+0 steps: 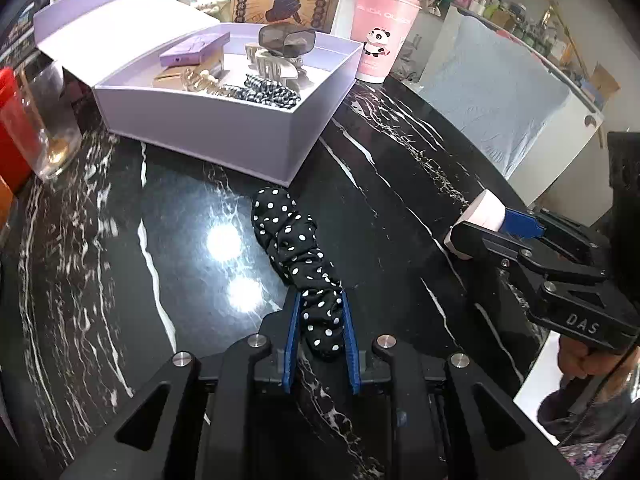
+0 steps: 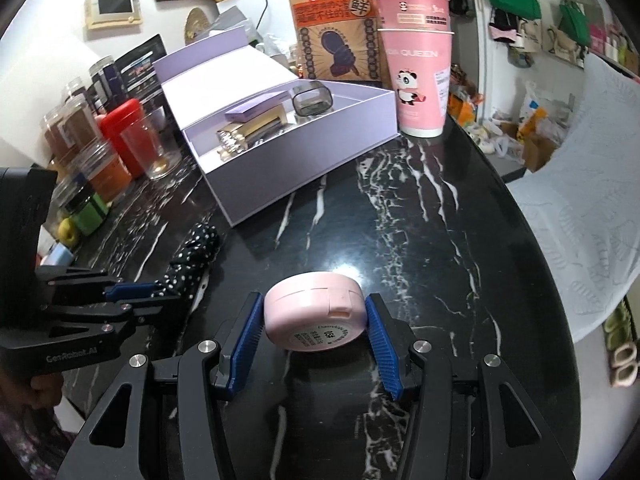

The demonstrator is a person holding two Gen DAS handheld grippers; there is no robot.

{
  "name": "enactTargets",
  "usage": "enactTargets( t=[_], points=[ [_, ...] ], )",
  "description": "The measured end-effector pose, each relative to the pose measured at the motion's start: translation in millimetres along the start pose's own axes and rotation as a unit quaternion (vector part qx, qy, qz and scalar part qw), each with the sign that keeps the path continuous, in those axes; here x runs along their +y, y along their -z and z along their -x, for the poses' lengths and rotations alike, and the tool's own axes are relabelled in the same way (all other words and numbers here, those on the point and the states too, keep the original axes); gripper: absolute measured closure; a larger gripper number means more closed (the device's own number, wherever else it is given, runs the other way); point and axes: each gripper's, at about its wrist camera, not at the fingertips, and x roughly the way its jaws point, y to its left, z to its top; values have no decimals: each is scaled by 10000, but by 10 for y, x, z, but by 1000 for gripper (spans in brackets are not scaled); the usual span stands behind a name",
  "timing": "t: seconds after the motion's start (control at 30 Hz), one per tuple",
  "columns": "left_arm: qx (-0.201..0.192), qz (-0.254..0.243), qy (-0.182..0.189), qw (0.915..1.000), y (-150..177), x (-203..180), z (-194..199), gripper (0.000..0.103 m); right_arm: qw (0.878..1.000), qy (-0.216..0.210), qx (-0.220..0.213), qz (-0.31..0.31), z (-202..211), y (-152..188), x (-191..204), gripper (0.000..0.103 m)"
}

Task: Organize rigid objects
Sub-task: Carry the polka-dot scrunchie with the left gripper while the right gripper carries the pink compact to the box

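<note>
On the black marble table (image 2: 420, 240), the open lilac box (image 1: 224, 128) lies ahead of both grippers. The left gripper (image 1: 320, 320), nearer and angled down, is clamped on the polka-dot scrunchie (image 1: 296, 252), whose length points boxward; the right gripper (image 2: 316, 320) squeezes the pink compact (image 2: 316, 316).

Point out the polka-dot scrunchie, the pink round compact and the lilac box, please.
polka-dot scrunchie (image 1: 298, 248), left wrist view, middle of its fabric.
pink round compact (image 2: 316, 316), right wrist view, centre of its lid.
lilac box (image 1: 208, 128), left wrist view, near outer wall.
</note>
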Motion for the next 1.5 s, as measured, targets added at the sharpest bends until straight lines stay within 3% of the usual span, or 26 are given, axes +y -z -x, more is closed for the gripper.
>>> enactTargets(
  t=[0.13,0.2,0.27,0.33,0.47,0.53,0.57,0.67,0.73,0.9,1.03,1.5],
  points=[
    [-53,-333,-347,9988,-56,-100,-41,79,10000,2,28,-27,-14,-10,24,52],
    [-90,-435,-539,9976,-95,-132,-79,68,10000,-11,43,-52,-19,-18,17,52],
    [-52,-303,-648,9974,-154,-84,-128,34,10000,-12,58,-65,-25,-24,17,52],
    [-11,-129,-628,9979,-189,2,-165,18,9999,-17,69,-82,-31,-32,22,52],
    [-213,115,-588,9980,-241,132,-150,18,9998,-45,74,-155,-44,-44,3,52],
    [-270,244,-574,9977,-260,181,-140,22,9998,-56,69,-196,-50,-51,-9,52],
    [-297,249,-635,9972,-268,186,-136,37,9997,-59,65,-217,-53,-57,-16,52],
    [-372,21,-733,9966,-281,149,-125,68,9997,-55,49,-247,-71,-73,-19,52],
    [-328,-115,-617,9975,-289,116,-116,78,9996,-58,45,-261,-81,-86,-19,52],
    [-250,-91,-406,9988,-293,123,-97,84,9997,-59,54,-217,-103,-98,16,52],
    [-116,100,8,9999,-304,171,-74,85,9998,-41,86,-162,-97,-88,64,52],
    [-347,-93,51,9993,-176,114,192,85,9997,-119,29,-227,23,24,229,52]
  ],
)
